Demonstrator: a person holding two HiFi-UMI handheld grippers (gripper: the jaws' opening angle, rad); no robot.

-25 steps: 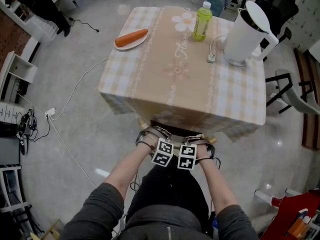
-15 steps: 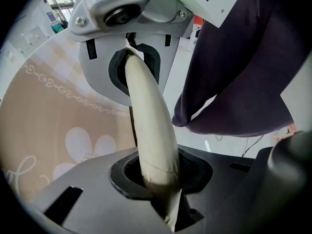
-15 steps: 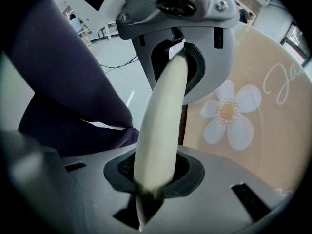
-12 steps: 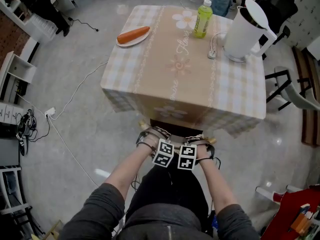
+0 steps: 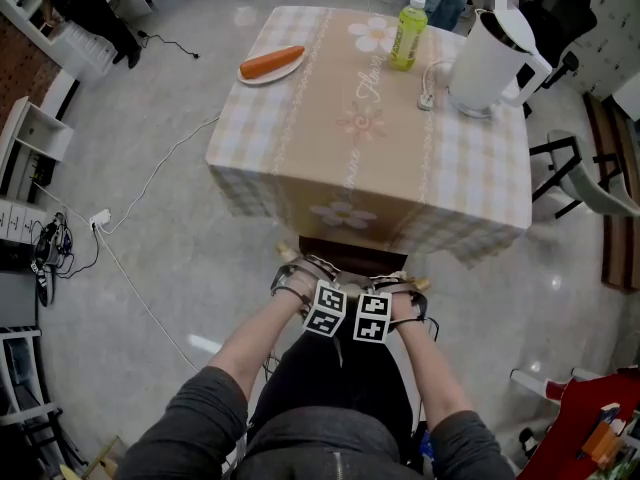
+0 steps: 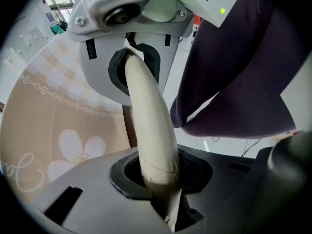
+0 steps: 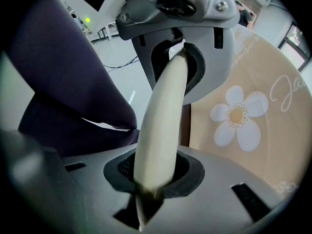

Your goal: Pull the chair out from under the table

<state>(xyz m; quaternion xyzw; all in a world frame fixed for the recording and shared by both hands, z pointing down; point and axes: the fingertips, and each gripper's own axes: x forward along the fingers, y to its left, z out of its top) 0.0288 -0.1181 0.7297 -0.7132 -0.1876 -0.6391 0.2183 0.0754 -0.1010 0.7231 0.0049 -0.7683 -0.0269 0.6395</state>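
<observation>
**Chair.** The dark brown chair (image 5: pixel 345 257) stands at the near side of the square table (image 5: pixel 300 118) and is largely tucked beneath it. Only a narrow dark strip shows between the hem of the beige and white checked tablecloth (image 5: pixel 470 183) and the grippers. Its pale cream, rounded top rail (image 6: pixel 148 126) runs crosswise just clear of the cloth hem, on the person's side.

**Left gripper.** The left gripper (image 5: pixel 299 280) points down at the rail. Its own view shows the jaws clamped on the top rail, which fills the gap between them from the upper pad to the lower.

**Right gripper.** The right gripper (image 5: pixel 401 290) also points down and sits just beside the left, their marker cubes nearly touching. Its jaws are clamped on the same top rail, with the flower-printed cloth hanging close behind.

**Person.** Both forearms in grey sleeves (image 5: pixel 205 408) reach forward to the grippers, with dark clothing between them.

**Table top.**
- An orange carrot (image 5: pixel 272 62) lies on a small white plate (image 5: pixel 258 77) at the far left.
- A green drinks bottle (image 5: pixel 406 34) stands upright near the far edge.
- A white electric kettle (image 5: pixel 488 63) sits at the far right.
- The kettle's white plug (image 5: pixel 427 100) lies loose beside it on the cloth.

**Surroundings.** The floor is glossy grey (image 5: pixel 170 198), and a white cable (image 5: pixel 135 298) trails across it to the left.
</observation>
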